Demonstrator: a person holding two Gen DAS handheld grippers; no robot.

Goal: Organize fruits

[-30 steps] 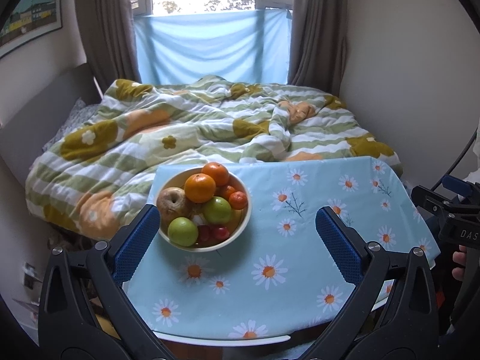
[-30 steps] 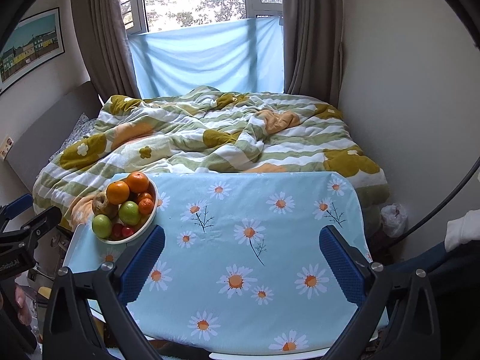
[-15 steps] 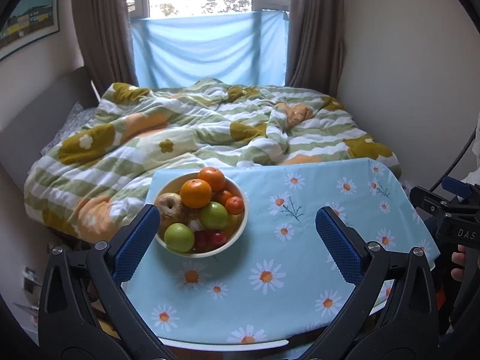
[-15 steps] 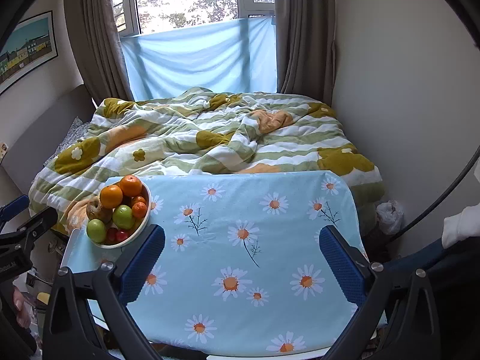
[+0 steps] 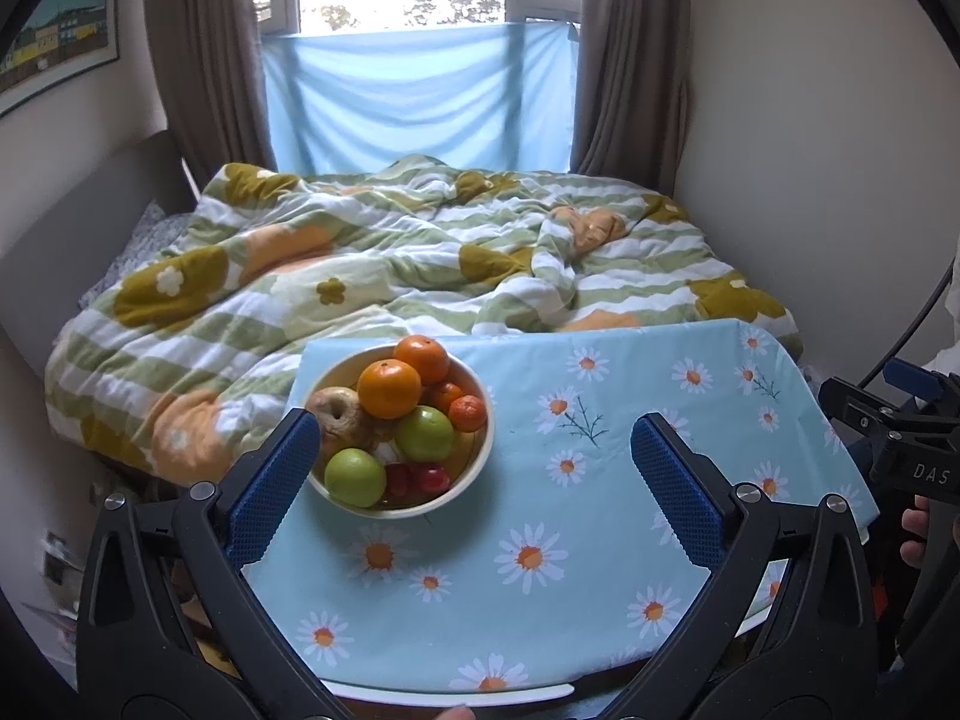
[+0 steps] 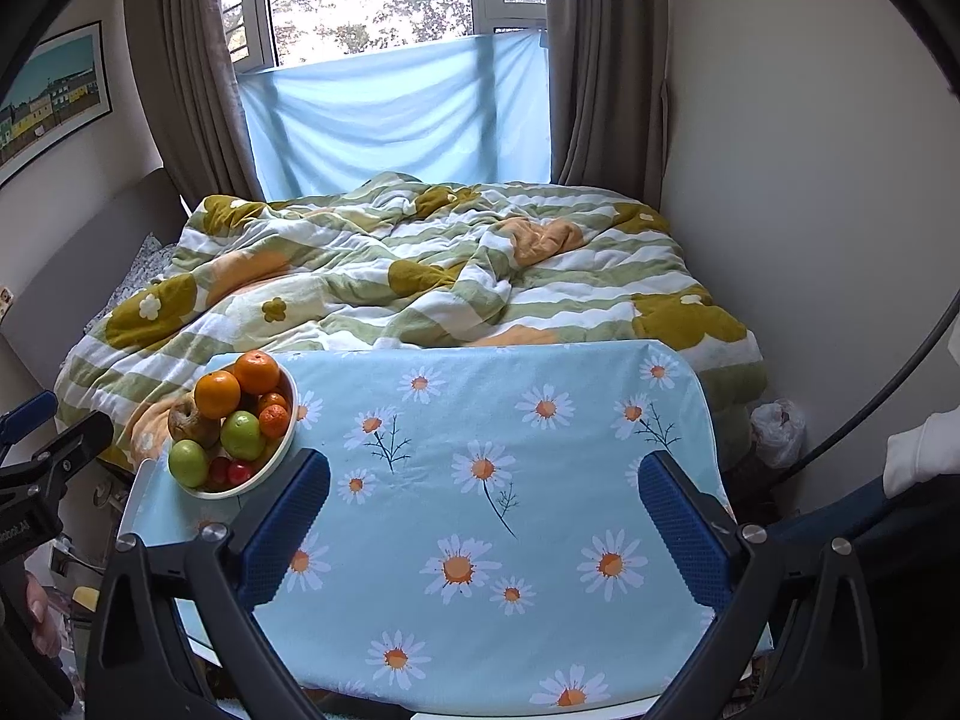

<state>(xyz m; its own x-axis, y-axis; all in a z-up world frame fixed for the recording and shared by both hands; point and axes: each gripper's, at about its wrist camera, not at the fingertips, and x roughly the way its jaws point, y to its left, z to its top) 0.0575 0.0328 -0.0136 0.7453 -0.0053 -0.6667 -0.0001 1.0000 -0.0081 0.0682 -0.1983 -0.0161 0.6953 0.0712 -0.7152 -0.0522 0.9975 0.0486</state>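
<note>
Fingers [image 5: 273, 489] of your left gripper [image 5: 474, 474], padded in dimpled blue rubber, stand spread wide and empty; your right gripper [image 6: 483, 522] likewise. Round, glossy fruits [image 5: 390, 387] heap in a smooth cream bowl [image 5: 480, 456] at the daisy-print desk [image 6: 540, 480]'s far-left corner.

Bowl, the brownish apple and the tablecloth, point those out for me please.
Bowl [image 5: 474, 483], left wrist view, near right rim.
Brownish apple [image 5: 339, 414], left wrist view, its middle by the stem dimple.
Tablecloth [image 6: 540, 468], right wrist view, bare blue patch mid-table.
</note>
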